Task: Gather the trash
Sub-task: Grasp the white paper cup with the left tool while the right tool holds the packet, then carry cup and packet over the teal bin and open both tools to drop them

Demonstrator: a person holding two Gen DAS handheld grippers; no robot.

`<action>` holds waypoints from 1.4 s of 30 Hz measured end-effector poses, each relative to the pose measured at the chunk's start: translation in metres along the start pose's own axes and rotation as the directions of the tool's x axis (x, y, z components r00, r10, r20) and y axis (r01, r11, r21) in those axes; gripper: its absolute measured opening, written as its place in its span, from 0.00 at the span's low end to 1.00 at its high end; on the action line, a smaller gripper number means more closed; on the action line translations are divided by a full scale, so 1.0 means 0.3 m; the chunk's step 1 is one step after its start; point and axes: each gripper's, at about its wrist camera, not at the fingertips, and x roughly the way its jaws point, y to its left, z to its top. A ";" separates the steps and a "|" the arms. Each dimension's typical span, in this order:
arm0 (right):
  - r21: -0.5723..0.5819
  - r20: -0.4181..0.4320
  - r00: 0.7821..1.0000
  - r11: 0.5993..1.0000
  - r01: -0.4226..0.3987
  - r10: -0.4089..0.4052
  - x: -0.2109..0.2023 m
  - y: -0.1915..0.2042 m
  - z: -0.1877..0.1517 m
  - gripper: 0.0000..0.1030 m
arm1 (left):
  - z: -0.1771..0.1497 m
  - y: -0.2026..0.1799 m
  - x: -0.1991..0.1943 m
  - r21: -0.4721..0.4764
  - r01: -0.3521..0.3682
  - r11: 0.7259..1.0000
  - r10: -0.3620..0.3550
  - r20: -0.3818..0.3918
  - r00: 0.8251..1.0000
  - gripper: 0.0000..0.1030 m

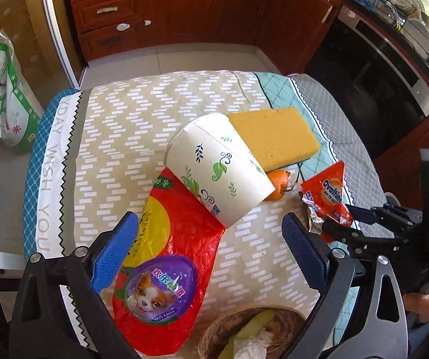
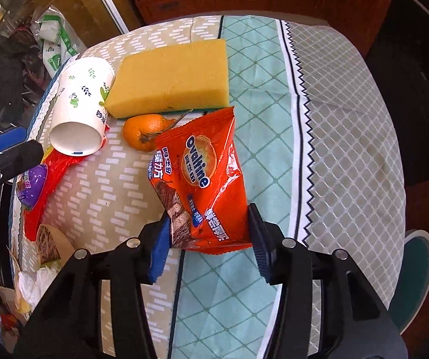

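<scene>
Right gripper point(image 2: 208, 239) is clamped on the near end of the orange Ovaltine wrapper point(image 2: 198, 179), both blue pads against its sides, jaws roughly half open. Wrapper lies mid-table on the tablecloth point(image 2: 334, 119), touching a small orange point(image 2: 139, 133). Yellow sponge point(image 2: 172, 77) sits just beyond the orange, toward the table's far edge. Left gripper point(image 1: 211, 251) hovers wide open, holding nothing, over the red toy package point(image 1: 166, 254) near the table's near edge. Tipped paper cup point(image 1: 217, 167) lies on that package's far end. Woven basket point(image 1: 229, 326) at the near edge holds tissue and a green peel.
</scene>
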 end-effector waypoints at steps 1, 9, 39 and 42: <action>0.001 0.006 1.000 1.000 0.012 -0.012 -0.011 -0.009 -0.007 0.45 | 0.013 -0.004 0.010 -0.008 0.009 1.000 -0.009 -0.006 1.000 0.94; -0.003 0.020 0.998 0.998 0.060 -0.060 -0.050 -0.053 -0.041 0.45 | 0.094 -0.042 0.088 -0.078 -0.058 0.995 0.057 -0.022 0.998 0.93; 0.070 0.129 0.990 0.996 0.049 -0.058 -0.257 -0.157 -0.223 0.45 | -0.141 -0.299 -0.177 0.147 -0.022 0.989 0.013 0.068 0.998 0.58; 0.097 0.147 0.987 0.994 0.045 -0.059 -0.299 -0.208 -0.279 0.45 | -0.182 -0.388 -0.207 0.198 0.006 0.980 -0.021 0.071 0.997 0.58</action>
